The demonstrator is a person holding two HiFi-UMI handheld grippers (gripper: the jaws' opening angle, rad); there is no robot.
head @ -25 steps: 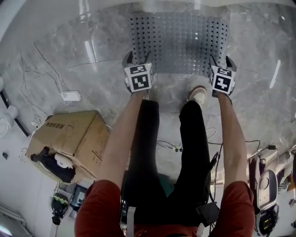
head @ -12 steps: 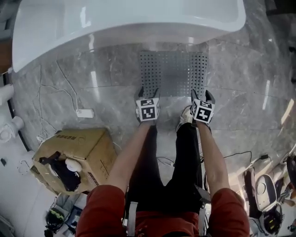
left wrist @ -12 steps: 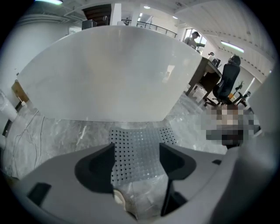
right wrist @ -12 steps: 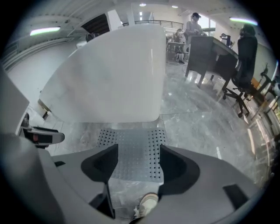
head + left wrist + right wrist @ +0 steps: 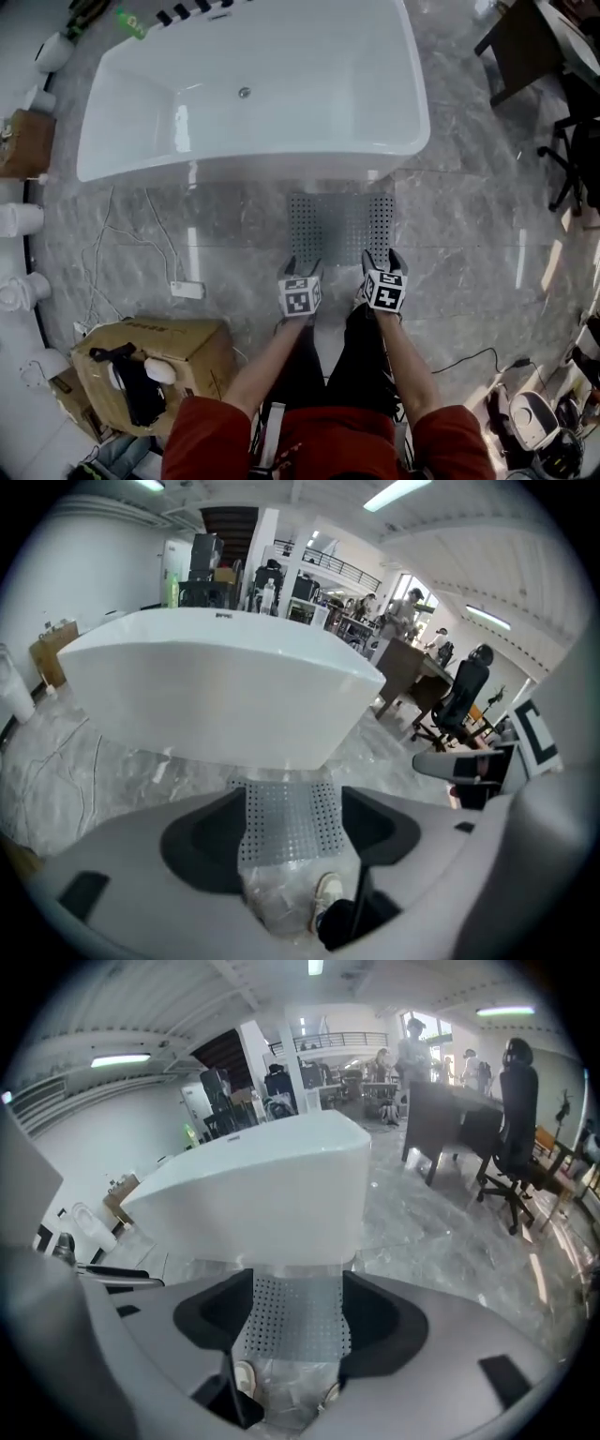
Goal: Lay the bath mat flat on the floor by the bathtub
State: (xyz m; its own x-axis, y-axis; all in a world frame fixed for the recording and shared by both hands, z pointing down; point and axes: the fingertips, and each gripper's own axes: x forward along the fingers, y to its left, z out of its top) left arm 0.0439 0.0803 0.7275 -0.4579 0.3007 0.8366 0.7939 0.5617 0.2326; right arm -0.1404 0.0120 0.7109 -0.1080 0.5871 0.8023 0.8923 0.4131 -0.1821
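Bath mat (image 5: 342, 225) flat, long axis parallel to bathtub (image 5: 253, 94) side

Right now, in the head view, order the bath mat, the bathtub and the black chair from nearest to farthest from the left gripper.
1. Bath mat, on the floor just ahead of the left gripper.
2. Bathtub, beyond it.
3. Black chair, far right.

The left gripper (image 5: 302, 270) and the right gripper (image 5: 383, 261) have come up off the bath mat (image 5: 340, 225) and now hang high above its near edge, jaws apart. The bath mat looks smaller. The whole bathtub (image 5: 253, 94) behind the bath mat now shows.
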